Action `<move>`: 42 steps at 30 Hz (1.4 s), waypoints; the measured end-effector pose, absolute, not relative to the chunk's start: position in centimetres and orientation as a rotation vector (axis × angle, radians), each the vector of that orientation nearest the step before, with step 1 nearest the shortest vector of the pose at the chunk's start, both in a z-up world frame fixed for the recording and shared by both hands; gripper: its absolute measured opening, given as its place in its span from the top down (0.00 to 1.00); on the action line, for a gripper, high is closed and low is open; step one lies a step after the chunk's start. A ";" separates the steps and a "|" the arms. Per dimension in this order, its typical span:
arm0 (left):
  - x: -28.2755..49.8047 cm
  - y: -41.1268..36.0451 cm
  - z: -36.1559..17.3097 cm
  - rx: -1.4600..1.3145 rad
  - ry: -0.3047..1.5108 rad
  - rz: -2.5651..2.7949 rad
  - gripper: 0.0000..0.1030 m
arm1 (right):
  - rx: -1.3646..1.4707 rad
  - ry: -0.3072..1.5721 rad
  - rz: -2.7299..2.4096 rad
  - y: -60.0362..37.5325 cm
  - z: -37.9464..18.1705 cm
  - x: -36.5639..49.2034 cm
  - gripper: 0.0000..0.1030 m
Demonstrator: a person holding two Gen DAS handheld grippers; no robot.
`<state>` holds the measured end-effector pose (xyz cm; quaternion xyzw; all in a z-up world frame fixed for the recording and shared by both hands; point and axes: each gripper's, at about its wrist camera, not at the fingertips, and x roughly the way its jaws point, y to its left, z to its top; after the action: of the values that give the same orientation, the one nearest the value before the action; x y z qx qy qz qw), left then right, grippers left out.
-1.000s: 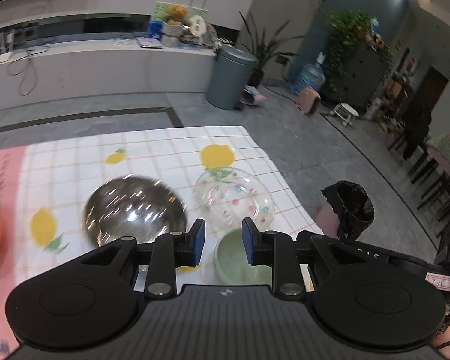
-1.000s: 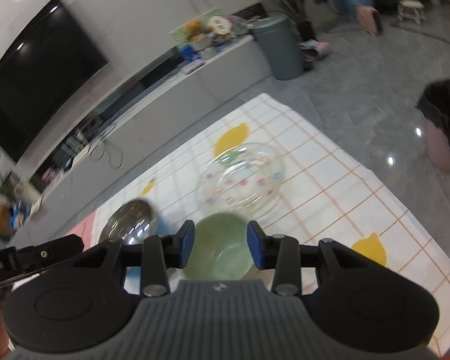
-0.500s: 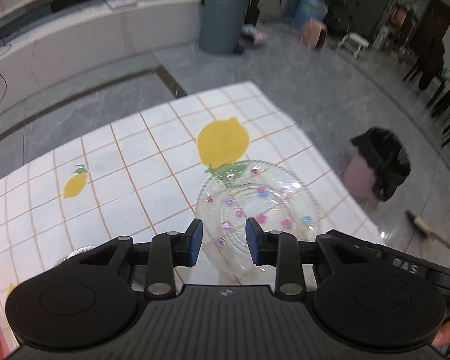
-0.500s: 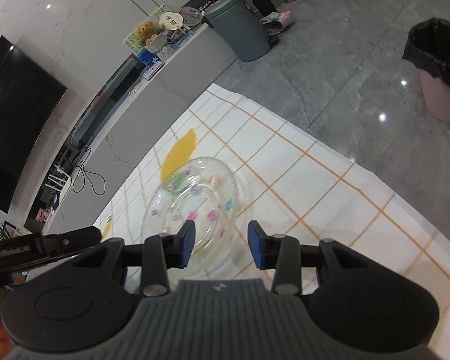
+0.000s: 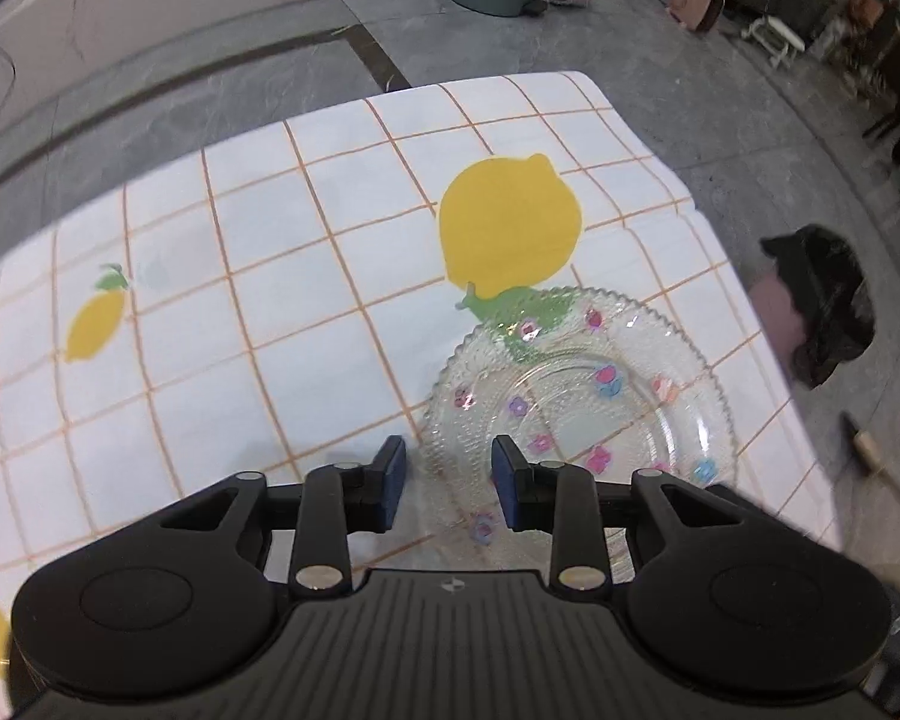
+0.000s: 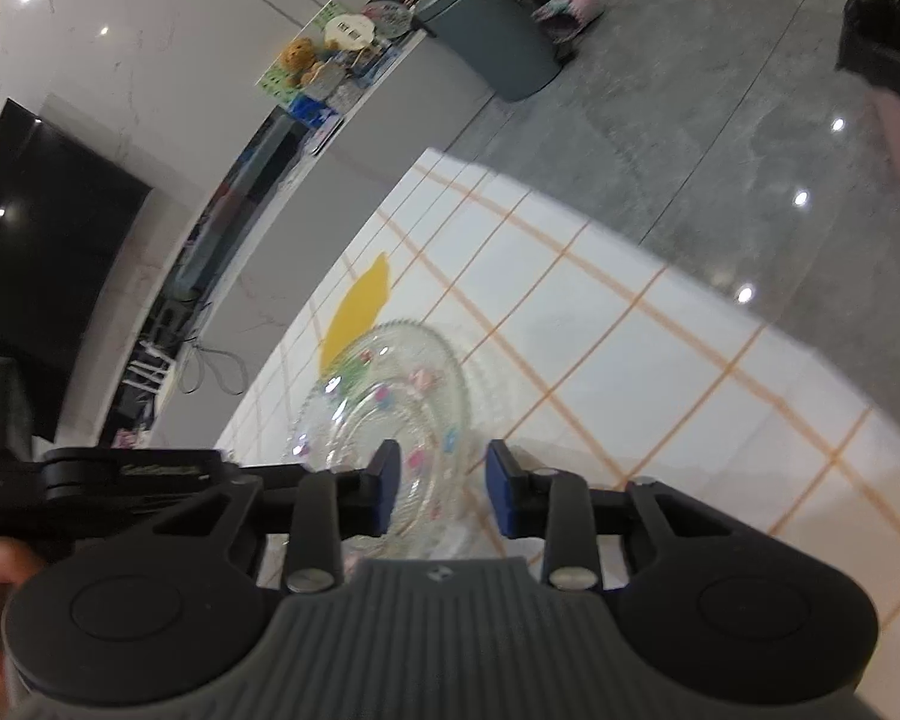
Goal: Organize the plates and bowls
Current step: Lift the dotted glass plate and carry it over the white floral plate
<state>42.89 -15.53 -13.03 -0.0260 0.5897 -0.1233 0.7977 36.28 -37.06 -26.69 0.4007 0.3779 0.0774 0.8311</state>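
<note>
A white tablecloth (image 5: pixel 342 276) with an orange grid and yellow lemon prints covers the table. Beyond it, on the grey tiled floor (image 5: pixel 678 78), stands a grey-green bin (image 6: pixel 498 48). A black television (image 6: pixel 36 228) hangs on the marble wall above a long white counter (image 6: pixel 354 138) with a teddy bear (image 6: pixel 299 57).

I see a clear glass plate (image 5: pixel 582 396) dotted with pink and blue flowers on the white, orange-gridded, lemon-printed tablecloth (image 5: pixel 306 276).

Flower-dotted clear glass plate (image 5: pixel 576 396) — flat on tablecloth (image 5: pixel 306 276)
</note>
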 end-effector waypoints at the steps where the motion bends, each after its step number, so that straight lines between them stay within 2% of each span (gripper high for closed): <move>1: 42.9 -15.5 -13.0 -0.061 1.262 -0.265 0.72 | 0.849 0.796 0.162 -37.0 -26.7 36.2 0.77; 2: 42.8 -15.5 -12.9 -0.055 1.258 -0.265 0.72 | 0.847 0.796 0.158 -37.0 -26.8 36.3 0.79; 4: 42.7 -15.3 -12.8 -0.054 1.252 -0.264 0.73 | 0.852 0.802 0.138 -37.2 -27.0 36.2 0.94; 5: 42.7 -15.2 -12.8 -0.065 1.252 -0.258 0.74 | 0.859 0.801 0.135 -37.3 -27.2 36.3 0.95; 14: 41.9 -14.7 -10.7 -0.067 1.193 -0.247 0.80 | 0.883 0.787 0.168 -37.1 -26.3 36.0 0.95; 24: 37.1 -12.6 -3.7 -0.092 1.073 -0.243 0.82 | 0.850 0.710 0.233 -35.9 -20.1 32.5 0.95; 33: 27.1 -6.6 1.8 -0.164 0.999 -0.142 0.83 | 0.763 0.716 0.352 -31.1 -13.7 25.5 0.95; 42: 14.0 3.3 1.5 -0.295 0.964 0.017 0.83 | 0.686 0.830 0.523 -22.0 -12.7 17.6 0.95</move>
<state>14.01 3.31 1.48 -0.1415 0.4617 0.0081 0.8756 17.58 -22.03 -12.70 0.3231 0.3905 0.2463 0.8261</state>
